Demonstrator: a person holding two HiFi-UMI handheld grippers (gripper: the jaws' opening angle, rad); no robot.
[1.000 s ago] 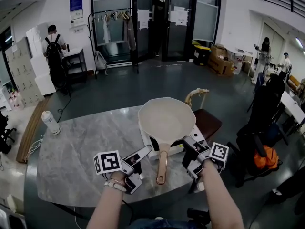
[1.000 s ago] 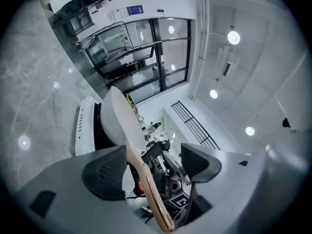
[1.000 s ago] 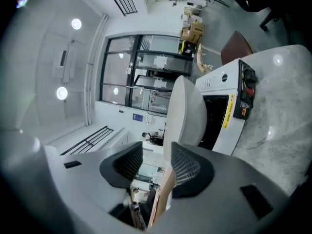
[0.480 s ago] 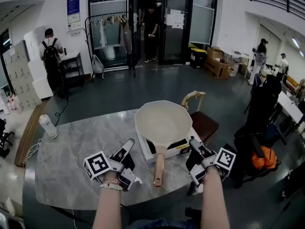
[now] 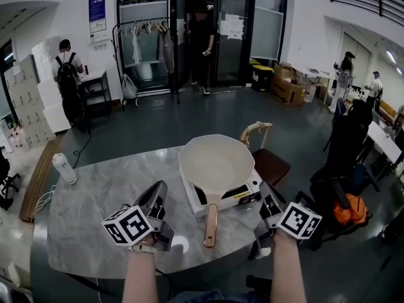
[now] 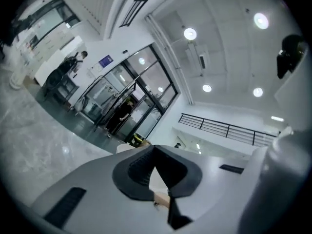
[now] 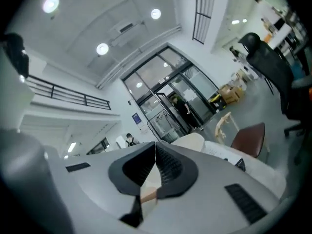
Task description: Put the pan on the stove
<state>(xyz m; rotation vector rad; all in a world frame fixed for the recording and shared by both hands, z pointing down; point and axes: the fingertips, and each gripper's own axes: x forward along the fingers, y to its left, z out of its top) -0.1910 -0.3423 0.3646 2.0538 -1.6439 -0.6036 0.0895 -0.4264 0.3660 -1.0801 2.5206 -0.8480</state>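
Observation:
A cream pan with a copper handle sits on the white portable stove on the marble table. Its handle points toward me. My left gripper is left of the handle and apart from it, its jaws shut with nothing between them. My right gripper is at the stove's right front corner, also shut and empty. Both gripper views look up at the ceiling. In the left gripper view the left gripper shows its pads together. In the right gripper view the pan's rim shows beyond the right gripper.
A white bottle stands at the table's far left. A brown chair and a curved wooden piece are behind the stove. Black chairs and an orange bag are to the right. People stand further off in the hall.
Both grippers pulled back from the pan's handle toward me and apart, and their jaws went from open to shut. The pan stayed on the stove.

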